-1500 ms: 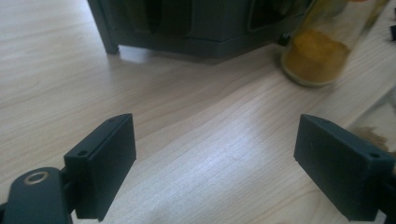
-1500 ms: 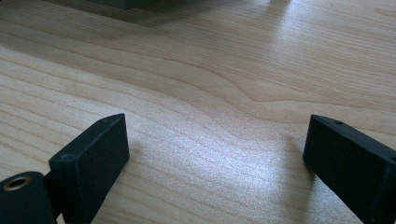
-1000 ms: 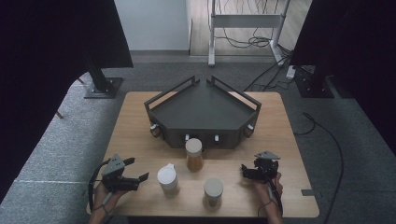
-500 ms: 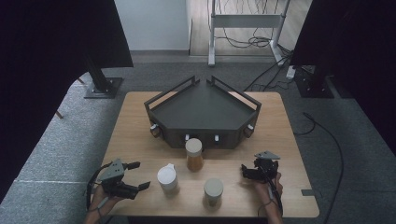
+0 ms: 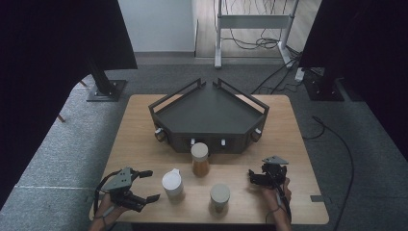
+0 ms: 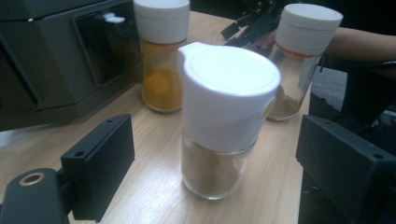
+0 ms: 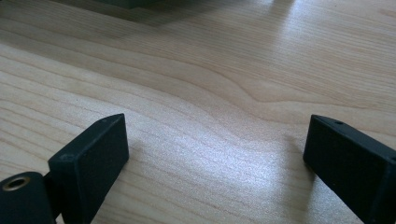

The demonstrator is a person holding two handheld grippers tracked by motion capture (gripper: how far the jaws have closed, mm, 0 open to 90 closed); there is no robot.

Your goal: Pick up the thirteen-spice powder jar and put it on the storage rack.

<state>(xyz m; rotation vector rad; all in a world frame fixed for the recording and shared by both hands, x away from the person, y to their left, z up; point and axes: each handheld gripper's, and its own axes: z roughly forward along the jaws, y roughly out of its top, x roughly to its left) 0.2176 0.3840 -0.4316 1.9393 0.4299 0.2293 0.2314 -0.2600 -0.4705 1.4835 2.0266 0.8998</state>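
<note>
The left gripper [image 5: 146, 185], jaws released, is facing the spout-lidded jar [image 5: 172, 185] at its 3 o'clock, with the orange-spice jar [image 5: 199, 159] and flat-lidded jar [image 5: 220, 197] standing beyond, while the right gripper [image 5: 252, 176], also released, is hovering over bare tabletop [image 5: 298, 159].

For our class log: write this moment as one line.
left gripper open, facing spout jar | right gripper open over table | nothing held

A lab or recording studio is showing here: black curtains [image 5: 57, 57] are hanging well beyond the grippers, cables [image 5: 260, 43] are trailing over grey carpet [image 5: 72, 139], and a metal stand [image 5: 252, 21] is standing far ahead.
</note>
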